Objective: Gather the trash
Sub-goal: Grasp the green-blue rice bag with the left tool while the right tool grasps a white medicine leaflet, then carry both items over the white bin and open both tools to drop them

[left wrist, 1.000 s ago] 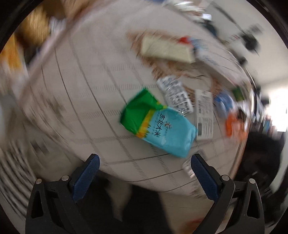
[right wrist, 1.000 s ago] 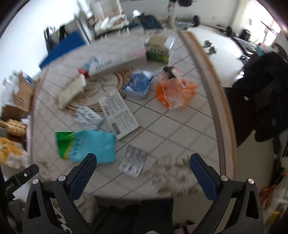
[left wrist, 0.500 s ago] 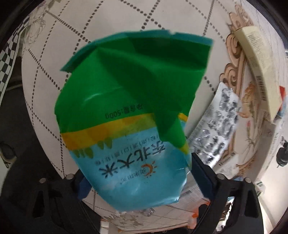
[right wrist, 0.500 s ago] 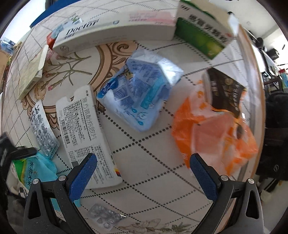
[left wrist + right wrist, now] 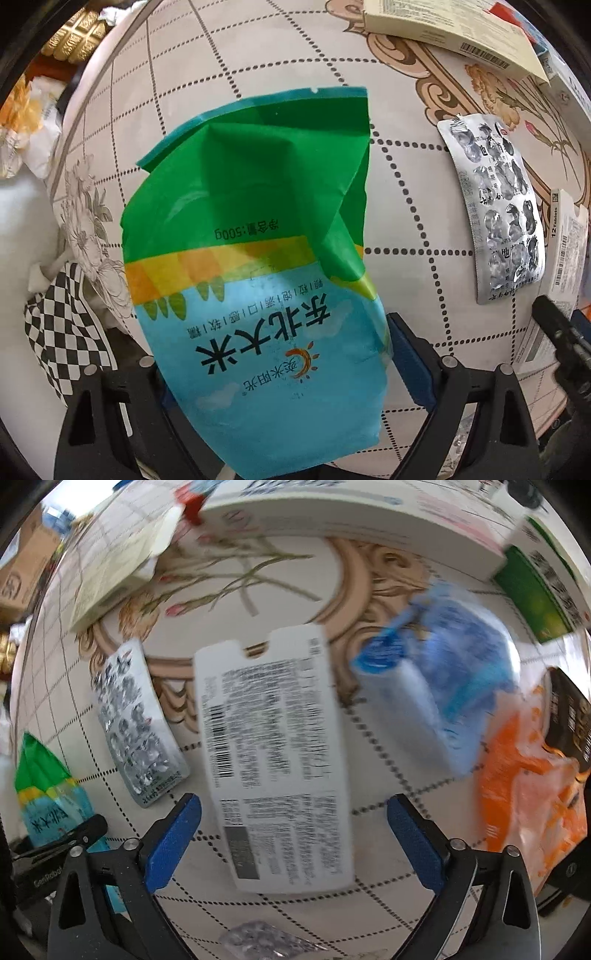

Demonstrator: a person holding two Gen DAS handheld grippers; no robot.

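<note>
Green at the top of the bag (image 5: pixel 258 258), a yellow-orange band across the middle, sky blue below with dark blue print. Cream surface (image 5: pixel 406 206) gridded in dotted brown lines, tan scrolls and grey flowers. Silver blister pack (image 5: pixel 498 206). White flattened box (image 5: pixel 273 760) with black text. Orange plastic bag (image 5: pixel 528 794). Blue and white wrapper (image 5: pixel 443 686). Black-and-white checked cloth (image 5: pixel 62 332). Blue pads (image 5: pixel 173 845) on black tools.
</note>
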